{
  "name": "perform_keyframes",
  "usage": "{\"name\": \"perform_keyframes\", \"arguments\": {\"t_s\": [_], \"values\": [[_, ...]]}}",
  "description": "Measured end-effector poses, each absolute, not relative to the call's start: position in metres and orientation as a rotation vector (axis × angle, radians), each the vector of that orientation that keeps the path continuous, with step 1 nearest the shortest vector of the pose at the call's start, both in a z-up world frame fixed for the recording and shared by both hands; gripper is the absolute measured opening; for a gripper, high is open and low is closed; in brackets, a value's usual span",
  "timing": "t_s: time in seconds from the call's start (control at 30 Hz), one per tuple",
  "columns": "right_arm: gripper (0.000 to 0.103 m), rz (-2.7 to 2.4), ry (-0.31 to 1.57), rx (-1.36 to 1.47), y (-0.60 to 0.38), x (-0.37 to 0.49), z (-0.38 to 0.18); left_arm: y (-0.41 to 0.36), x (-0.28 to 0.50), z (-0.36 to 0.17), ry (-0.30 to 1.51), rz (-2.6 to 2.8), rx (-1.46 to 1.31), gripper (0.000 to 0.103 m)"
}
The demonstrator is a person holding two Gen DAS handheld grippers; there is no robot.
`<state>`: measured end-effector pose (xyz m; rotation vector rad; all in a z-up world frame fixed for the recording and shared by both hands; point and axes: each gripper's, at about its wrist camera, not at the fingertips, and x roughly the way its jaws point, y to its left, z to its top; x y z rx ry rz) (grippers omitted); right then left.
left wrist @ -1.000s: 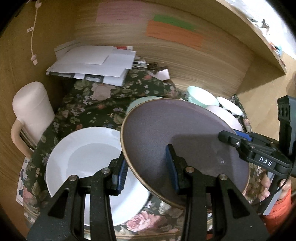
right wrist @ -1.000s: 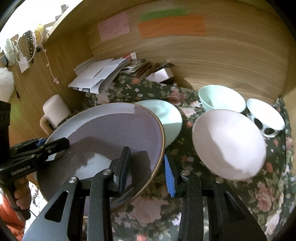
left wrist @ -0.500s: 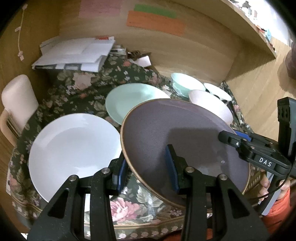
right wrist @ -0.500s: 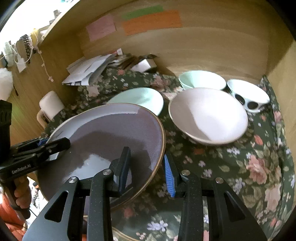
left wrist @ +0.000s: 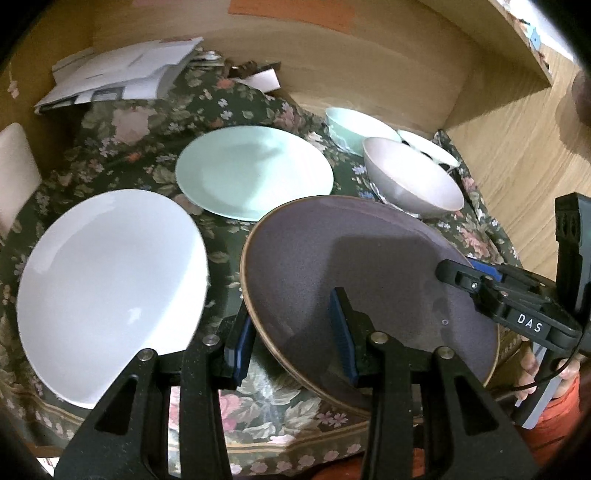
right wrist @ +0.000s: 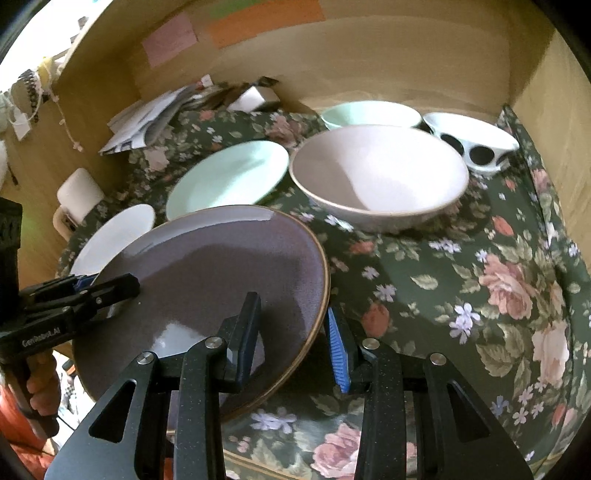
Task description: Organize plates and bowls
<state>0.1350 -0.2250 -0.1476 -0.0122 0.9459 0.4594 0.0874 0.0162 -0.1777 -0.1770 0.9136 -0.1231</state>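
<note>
Both grippers, left gripper [left wrist: 295, 336] and right gripper [right wrist: 293, 332], are clamping the round, glossy purple plate [left wrist: 369, 280] rim; matte white plate [left wrist: 110, 277] is lying at nine o'clock.

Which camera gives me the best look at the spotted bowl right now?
The right wrist view: the spotted bowl sits unblocked at the back right, black dots plain. In the left wrist view only a sliver of it shows behind the pink bowl.

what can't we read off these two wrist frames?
- Purple plate underside and whether it touches the tablecloth: hidden by the plate itself, both views.
- Mint bowl body: behind the pink bowl, right view.
- Wall notes: text too blurred.
- Paper pile: print too small, left view.
</note>
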Motion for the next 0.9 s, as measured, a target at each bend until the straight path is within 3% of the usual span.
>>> {"name": "perform_keyframes", "arguments": {"t_s": [0.9], "values": [[0.036, 0.374, 0.95, -0.087, -0.232, 0.14, -0.154, -0.007, 0.11, -0.205, 0.968, -0.12, -0.083, 0.044]]}}
